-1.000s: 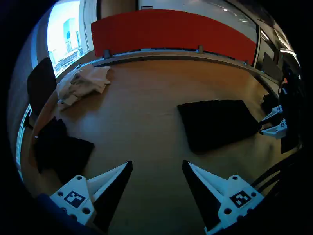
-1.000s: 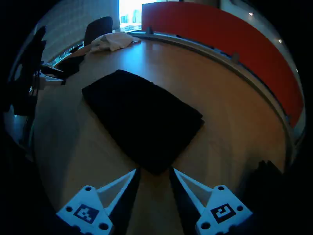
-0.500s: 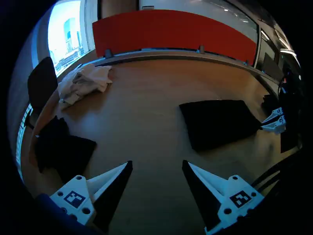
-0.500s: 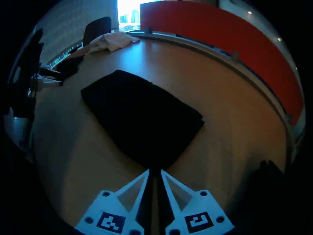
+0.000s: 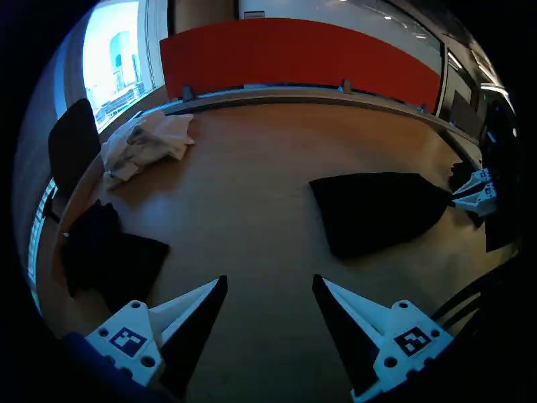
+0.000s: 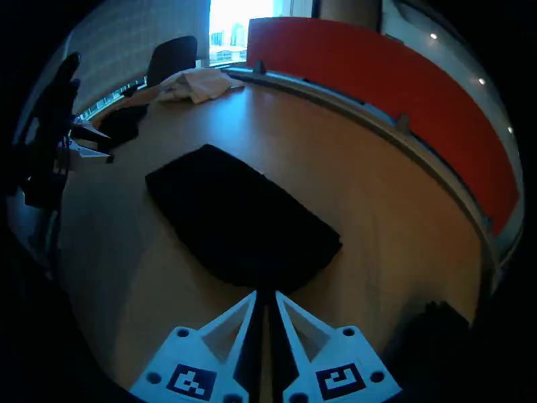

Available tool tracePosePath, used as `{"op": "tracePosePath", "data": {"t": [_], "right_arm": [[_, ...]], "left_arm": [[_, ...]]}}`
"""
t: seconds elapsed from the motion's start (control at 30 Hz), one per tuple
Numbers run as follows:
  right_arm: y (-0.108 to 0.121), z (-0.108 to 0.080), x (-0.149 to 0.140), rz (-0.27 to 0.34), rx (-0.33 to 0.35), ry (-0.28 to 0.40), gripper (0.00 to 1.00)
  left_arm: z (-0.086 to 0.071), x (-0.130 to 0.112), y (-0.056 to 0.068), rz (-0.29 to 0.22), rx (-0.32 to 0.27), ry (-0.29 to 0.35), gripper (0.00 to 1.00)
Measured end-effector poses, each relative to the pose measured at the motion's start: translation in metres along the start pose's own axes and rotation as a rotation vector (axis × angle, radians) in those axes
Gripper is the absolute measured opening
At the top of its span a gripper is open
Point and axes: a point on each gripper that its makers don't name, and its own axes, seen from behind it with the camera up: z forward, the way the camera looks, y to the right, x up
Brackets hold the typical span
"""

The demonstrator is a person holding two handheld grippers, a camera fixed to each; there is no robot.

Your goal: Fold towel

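A black towel (image 5: pixel 376 208) lies folded flat on the wooden table (image 5: pixel 255 174), to the right of my left gripper (image 5: pixel 268 282). That gripper hovers open over bare wood with nothing between its fingers. My right gripper (image 6: pixel 266 295) is shut on the near corner of the towel (image 6: pixel 235 215), and that corner is drawn up into a point. In the left gripper view the right gripper (image 5: pixel 473 196) pinches the towel's far right corner. In the right gripper view the left gripper (image 6: pixel 84 141) sits far off at the left edge.
A crumpled white cloth (image 5: pixel 144 138) lies at the table's far left. A dark cloth heap (image 5: pixel 107 252) sits near the left edge beside a black chair (image 5: pixel 70 144). A red partition (image 5: pixel 302 57) runs along the far side. Another dark heap (image 6: pixel 436 329) is at the right.
My right gripper has closed on the towel's near corner and lifted it, pulling the corner into a point. The left gripper has stayed open in place.
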Motion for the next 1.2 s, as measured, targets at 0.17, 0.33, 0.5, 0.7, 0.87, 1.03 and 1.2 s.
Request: {"op": "tracePosePath", "data": {"t": [0.17,0.33,0.5,0.7,0.87,1.03,1.2], "right_arm": [[-0.002,-0.007,0.035,-0.051,-0.002,0.038,0.04],[-0.005,-0.011,0.069,-0.102,-0.005,0.078,0.04],[-0.014,-0.011,0.101,-0.141,0.000,0.112,0.04],[-0.025,-0.007,0.125,-0.169,0.015,0.138,0.04],[-0.028,-0.005,0.129,-0.185,0.019,0.139,0.05],[-0.032,-0.002,0.134,-0.206,0.029,0.136,0.05],[-0.044,0.007,0.146,-0.244,0.057,0.134,0.05]], "left_arm": [[-0.002,0.002,0.000,-0.003,0.001,0.005,0.94],[-0.004,0.005,0.000,-0.003,0.003,0.010,0.94],[-0.006,0.006,0.001,-0.005,0.005,0.014,0.94],[-0.009,0.006,0.002,-0.011,0.003,0.015,0.94],[-0.011,0.006,0.000,-0.012,0.003,0.017,0.94],[-0.015,0.007,-0.001,-0.012,0.001,0.023,0.94],[-0.020,0.009,-0.003,-0.012,0.002,0.031,0.94]]}}
